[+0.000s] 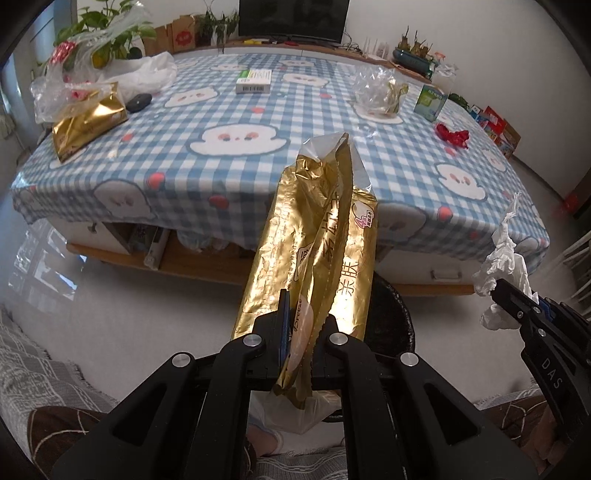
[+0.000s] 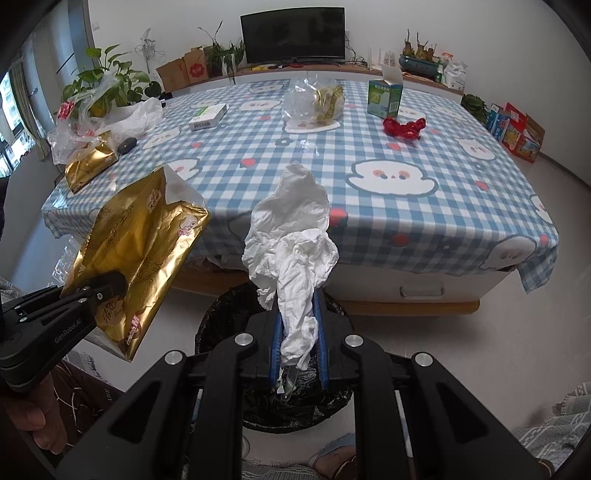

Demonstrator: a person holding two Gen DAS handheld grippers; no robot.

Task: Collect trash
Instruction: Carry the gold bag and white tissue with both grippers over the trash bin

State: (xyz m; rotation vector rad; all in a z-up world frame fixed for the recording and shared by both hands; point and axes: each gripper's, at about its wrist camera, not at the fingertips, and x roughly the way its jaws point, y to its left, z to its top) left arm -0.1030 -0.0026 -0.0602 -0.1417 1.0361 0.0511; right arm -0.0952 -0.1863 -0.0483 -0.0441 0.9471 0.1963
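Left wrist, gold wrapper hiding bin

Two wrist views, angled down, near the bin, sharing the checked table.

Bin before table (floor-level).

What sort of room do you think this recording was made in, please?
Most likely a home living room: a dark television stands on a long low cabinet against the wall, potted houseplants sit beside it, and a low table wears a blue checked cartoon tablecloth.
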